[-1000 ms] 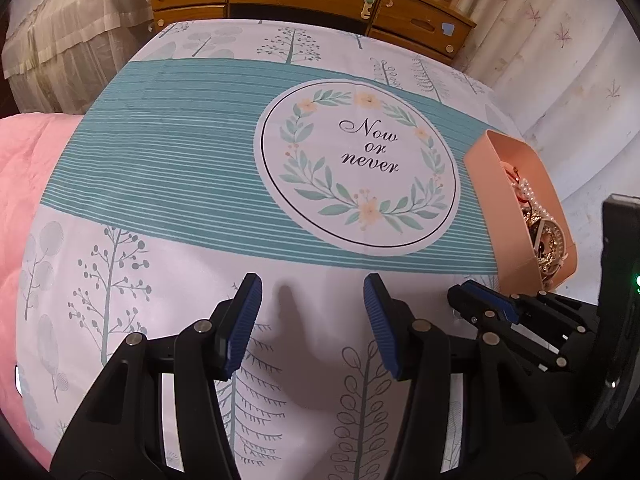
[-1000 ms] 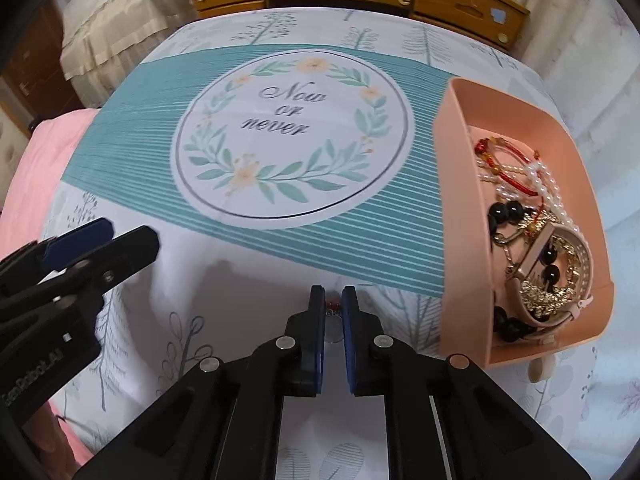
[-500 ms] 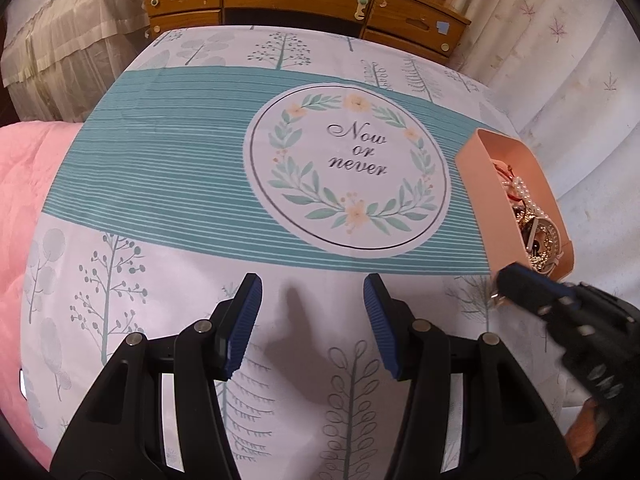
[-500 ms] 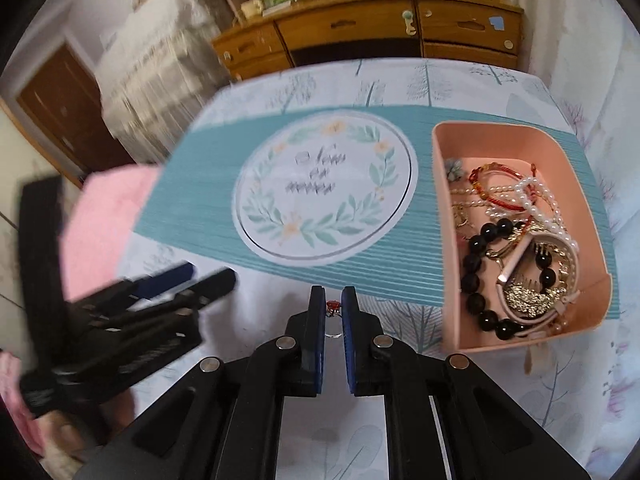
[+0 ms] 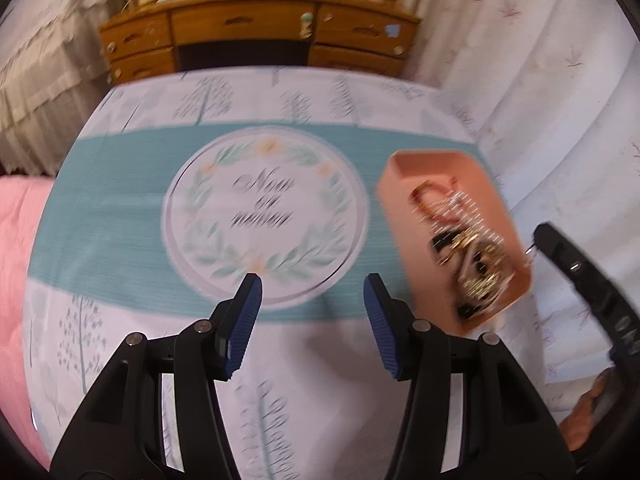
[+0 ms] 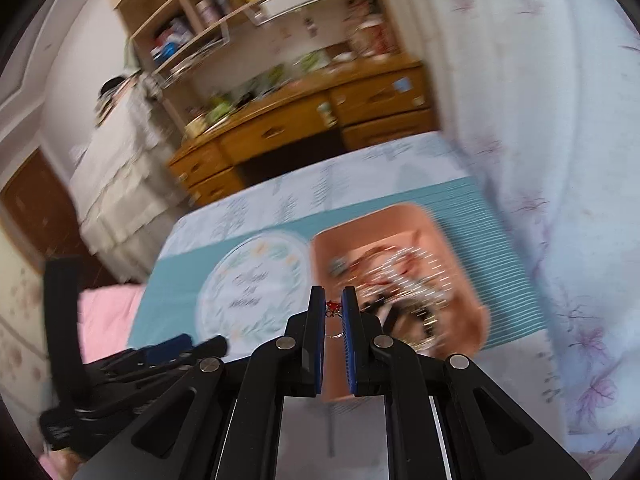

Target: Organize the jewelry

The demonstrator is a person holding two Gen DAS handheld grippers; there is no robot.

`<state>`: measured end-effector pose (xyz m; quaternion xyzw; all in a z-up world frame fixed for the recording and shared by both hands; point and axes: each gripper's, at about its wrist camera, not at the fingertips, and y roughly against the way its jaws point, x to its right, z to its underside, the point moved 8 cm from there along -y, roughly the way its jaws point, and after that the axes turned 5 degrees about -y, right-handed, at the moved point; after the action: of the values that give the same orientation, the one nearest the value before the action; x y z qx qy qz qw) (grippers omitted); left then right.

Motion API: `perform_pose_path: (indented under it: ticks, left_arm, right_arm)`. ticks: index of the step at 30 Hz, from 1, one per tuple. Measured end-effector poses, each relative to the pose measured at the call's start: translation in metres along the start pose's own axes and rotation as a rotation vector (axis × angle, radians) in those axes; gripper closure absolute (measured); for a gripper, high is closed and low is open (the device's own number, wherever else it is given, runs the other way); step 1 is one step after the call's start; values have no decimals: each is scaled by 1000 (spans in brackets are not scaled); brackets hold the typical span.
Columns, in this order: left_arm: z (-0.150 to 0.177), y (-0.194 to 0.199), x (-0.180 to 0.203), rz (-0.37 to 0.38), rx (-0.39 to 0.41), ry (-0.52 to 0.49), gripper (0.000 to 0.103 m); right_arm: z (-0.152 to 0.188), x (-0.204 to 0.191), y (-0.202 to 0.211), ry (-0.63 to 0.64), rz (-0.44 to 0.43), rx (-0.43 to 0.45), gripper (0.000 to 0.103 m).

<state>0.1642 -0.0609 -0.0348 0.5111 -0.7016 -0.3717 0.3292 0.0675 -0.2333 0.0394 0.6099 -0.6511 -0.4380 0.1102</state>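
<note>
Right hand-held gripper (image 6: 333, 309) is clenched on a small ring (image 6: 334, 320): thin metal band with a red bit at the top, pinched between the blue pads (image 6: 318, 344), band hanging down in the narrow gap. It's held in the air above the near end of the pink tray (image 6: 476, 304), not touching it. Tray sits on the right side of the bed, on the teal stripe of the printed bedspread (image 5: 120, 216), just beside the round "Now or never" wreath print (image 5: 264, 220). Tray holds a tangle of jewelry (image 5: 464, 236): red bangle toward the far end, white bead strand, black beads, gold chain pieces at the near end; motion blur hides finer detail. Left hand-held gripper (image 5: 312, 300) is released, jaws wide apart with nothing between them, hanging over the bedspread at the near edge of the wreath print, left of the tray. In the left wrist view the right one's tip (image 5: 556, 240) shows just past the tray's right wall, with a glint of the ring at its end. Wooden desk with drawers (image 5: 256, 32) stands beyond the foot of the bed, pink blanket (image 5: 20, 248) at the left edge. Both views are blurred.
</note>
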Motion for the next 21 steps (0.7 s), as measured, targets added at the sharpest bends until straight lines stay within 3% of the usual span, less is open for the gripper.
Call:
perform_pose_path:
  ticks: [4, 7, 10, 13, 14, 15, 21]
  left_arm:
    - [-28, -1, 23, 8, 32, -26, 52]
    - [-44, -7, 39, 19, 33, -39, 43]
    - [-53, -14, 49, 22, 33, -49, 40]
    - [-54, -20, 55, 18, 29, -65, 30]
    - [-54, -21, 56, 12, 35, -68, 27]
    - [-53, -22, 54, 0, 43, -65, 22]
    - [-44, -26, 36, -10, 19, -23, 20]
  right_arm:
    - [-11, 24, -2, -26, 54, 13, 94]
    - [-16, 36, -7, -25, 87, 21, 94]
    - [-19, 42, -10, -15, 109, 32, 94]
    - [-19, 41, -16, -2, 104, 21, 79]
    - [-18, 40, -18, 2, 108, 22, 64]
    - [-19, 41, -18, 4, 117, 36, 56]
    - [-16, 37, -12, -3, 111, 69, 54]
